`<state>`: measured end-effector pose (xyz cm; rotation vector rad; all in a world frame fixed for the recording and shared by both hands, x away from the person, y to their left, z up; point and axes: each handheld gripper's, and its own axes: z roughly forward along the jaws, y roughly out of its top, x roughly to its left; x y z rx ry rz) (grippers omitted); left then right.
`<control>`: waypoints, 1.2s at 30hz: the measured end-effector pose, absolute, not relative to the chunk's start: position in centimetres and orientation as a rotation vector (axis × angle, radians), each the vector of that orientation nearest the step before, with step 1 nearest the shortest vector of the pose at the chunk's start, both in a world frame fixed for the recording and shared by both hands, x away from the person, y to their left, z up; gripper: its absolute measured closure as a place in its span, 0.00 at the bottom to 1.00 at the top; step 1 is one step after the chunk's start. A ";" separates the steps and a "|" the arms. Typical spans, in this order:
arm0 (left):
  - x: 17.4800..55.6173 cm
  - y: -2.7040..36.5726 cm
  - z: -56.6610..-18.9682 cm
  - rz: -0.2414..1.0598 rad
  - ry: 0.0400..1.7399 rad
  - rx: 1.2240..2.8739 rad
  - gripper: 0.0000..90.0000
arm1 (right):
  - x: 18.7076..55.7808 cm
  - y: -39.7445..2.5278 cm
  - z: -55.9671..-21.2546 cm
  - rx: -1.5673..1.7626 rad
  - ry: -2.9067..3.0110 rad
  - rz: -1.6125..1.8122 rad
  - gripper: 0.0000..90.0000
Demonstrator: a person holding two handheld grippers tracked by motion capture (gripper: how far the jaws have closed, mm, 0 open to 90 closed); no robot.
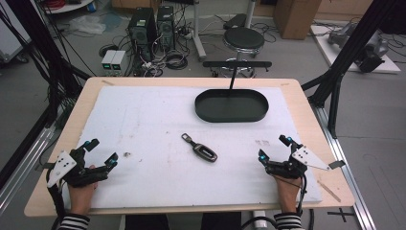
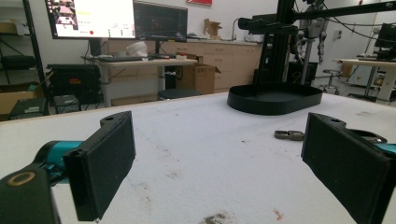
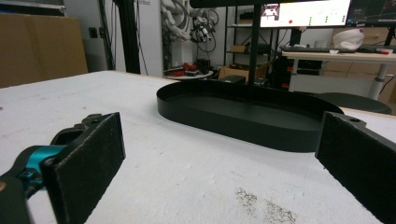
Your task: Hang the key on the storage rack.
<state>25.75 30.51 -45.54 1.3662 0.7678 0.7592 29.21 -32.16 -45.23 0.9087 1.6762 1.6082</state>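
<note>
Your left gripper [image 1: 100, 154] and right gripper [image 1: 274, 148] rest at the near edge, jaws spread wide and holding nothing, ready to reach. The key fob [image 1: 200, 148] lies flat between them, just short of the black tray [image 1: 231, 116], probably its destination.

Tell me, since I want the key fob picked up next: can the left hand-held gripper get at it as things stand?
Probably yes. The left hand-held gripper rests open at the mat's near left, and only bare mat lies between it and the key fob; the black tray sits farther back.
</note>
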 end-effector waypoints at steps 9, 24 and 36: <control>25.7 30.4 -45.5 0.765 0.760 1.370 0.11 | 29.2 -32.2 -45.2 0.911 1.674 1.611 0.01; 25.7 30.4 -45.5 0.763 0.759 1.369 0.11 | 29.9 -31.3 -43.8 0.872 1.788 1.551 0.01; 25.7 30.4 -45.5 0.763 0.760 1.368 0.11 | 32.2 -28.1 -38.0 0.791 2.097 1.432 0.01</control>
